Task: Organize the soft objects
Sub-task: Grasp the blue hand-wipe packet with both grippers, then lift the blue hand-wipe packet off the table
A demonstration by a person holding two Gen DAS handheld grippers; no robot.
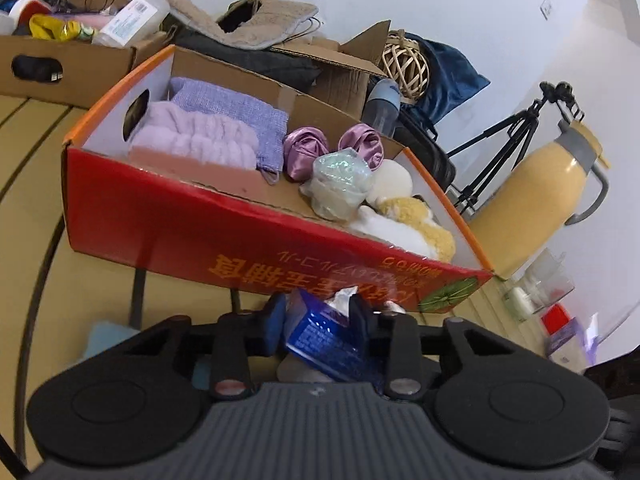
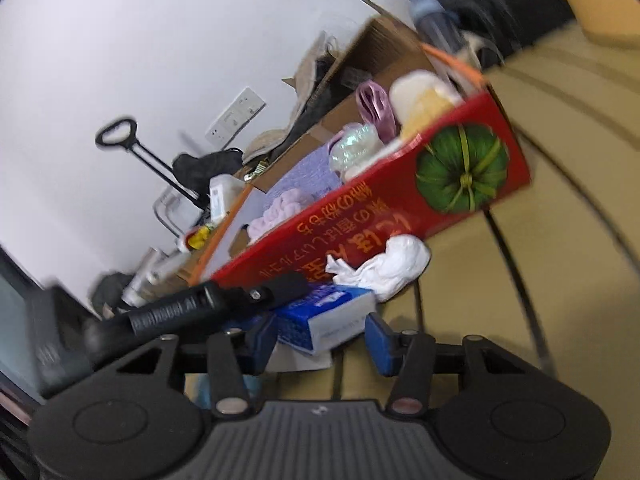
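Left wrist view shows us our left gripper [image 1: 318,316] clenched on a blue tissue pack [image 1: 320,338], white tissue poking from its top, just in front of the red box [image 1: 240,236] on the table [image 1: 32,184]. Inside the box lie a lilac towel [image 1: 200,140], purple satin flowers [image 1: 306,152] and a yellow plush toy [image 1: 416,224]. Our right gripper [image 2: 320,338] stands released around the same pack [image 2: 320,320], its fingers [image 2: 378,344] apart from it.

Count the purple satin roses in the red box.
2: one satin rose at mid-box beside the lavender cloth, the other just right of it. More may be hidden.
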